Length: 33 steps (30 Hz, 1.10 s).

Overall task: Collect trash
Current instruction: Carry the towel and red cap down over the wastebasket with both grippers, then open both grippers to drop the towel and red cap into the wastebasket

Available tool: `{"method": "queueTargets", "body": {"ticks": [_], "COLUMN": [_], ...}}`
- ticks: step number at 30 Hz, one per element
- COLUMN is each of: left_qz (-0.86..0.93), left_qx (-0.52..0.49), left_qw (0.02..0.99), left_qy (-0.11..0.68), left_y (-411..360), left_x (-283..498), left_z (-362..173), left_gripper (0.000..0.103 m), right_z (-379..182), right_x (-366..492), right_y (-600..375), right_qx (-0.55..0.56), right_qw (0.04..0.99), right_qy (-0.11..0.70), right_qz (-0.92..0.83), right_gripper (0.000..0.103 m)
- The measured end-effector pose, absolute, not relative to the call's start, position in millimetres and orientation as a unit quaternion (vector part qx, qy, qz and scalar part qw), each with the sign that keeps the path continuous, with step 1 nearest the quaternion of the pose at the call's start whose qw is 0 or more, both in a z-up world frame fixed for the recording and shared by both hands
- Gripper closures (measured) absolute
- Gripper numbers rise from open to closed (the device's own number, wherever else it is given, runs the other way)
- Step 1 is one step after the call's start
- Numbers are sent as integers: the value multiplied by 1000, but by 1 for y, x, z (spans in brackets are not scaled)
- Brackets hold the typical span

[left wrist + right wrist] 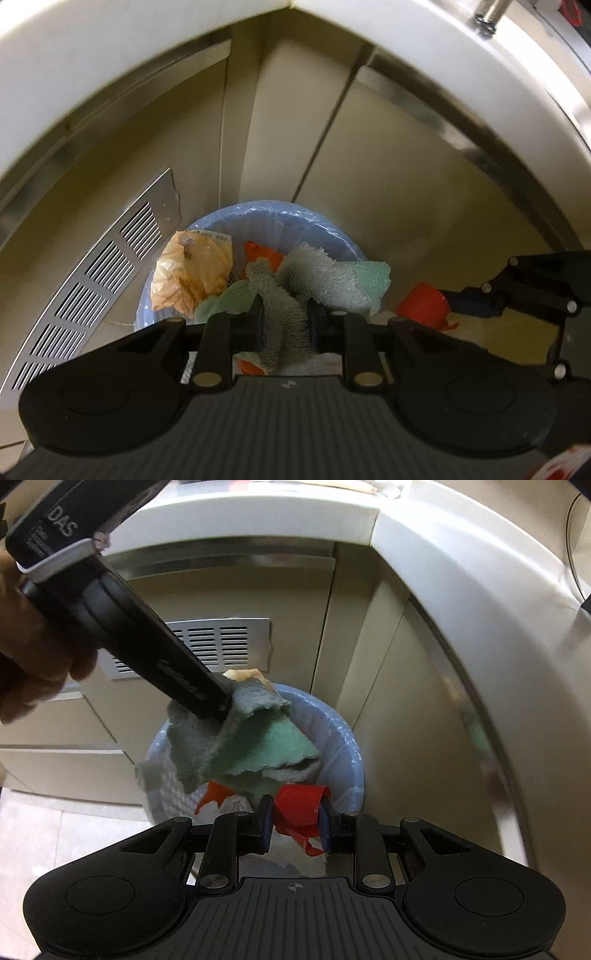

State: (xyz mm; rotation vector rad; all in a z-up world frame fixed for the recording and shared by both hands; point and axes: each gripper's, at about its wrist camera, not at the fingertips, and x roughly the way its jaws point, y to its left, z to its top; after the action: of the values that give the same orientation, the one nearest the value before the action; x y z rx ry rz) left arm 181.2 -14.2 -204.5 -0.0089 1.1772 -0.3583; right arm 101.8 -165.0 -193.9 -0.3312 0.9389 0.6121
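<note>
Left wrist view: the left tool is clamped on a grey-green cloth held over the blue-lined bin, which holds an orange wrapper. Just beside the bin's rim, the right tool grips a red cap

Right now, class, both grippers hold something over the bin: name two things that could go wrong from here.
1. The cloth in the left gripper spreads wide near the bin's rim; released here, part may drape over the edge.
2. The red wrapper in the right gripper sits near the front rim and might fall outside.
</note>
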Motion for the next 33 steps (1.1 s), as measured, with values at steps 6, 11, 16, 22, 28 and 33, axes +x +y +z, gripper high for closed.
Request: {"method": "queueTargets", "body": {"ticks": [6, 11, 16, 22, 28, 33], "left_qz": [-168, -165, -159, -164, -153, -142], "left_qx": [-19, -18, -20, -13, -35, -41], "left_qw": [814, 816, 812, 808, 814, 823], "left_qy": [555, 554, 561, 566, 560, 549], "left_y": [-15, -16, -15, -19, -9, -2], "left_x": [193, 202, 211, 214, 210, 203], "left_z": [-232, -247, -265, -276, -263, -245], "left_gripper": [83, 83, 83, 82, 65, 59], "right_z": [-221, -237, -246, -264, -271, -268], "right_x": [112, 118, 122, 133, 138, 136], "right_y": [-154, -153, -148, -144, -142, -142], "right_qx": [-167, -165, -161, -155, -159, -154], "right_qw": [830, 827, 826, 823, 822, 820], "right_qy": [448, 457, 462, 472, 474, 478], "right_qz": [287, 283, 281, 276, 274, 274], "right_gripper": [78, 78, 78, 78, 78, 77]}}
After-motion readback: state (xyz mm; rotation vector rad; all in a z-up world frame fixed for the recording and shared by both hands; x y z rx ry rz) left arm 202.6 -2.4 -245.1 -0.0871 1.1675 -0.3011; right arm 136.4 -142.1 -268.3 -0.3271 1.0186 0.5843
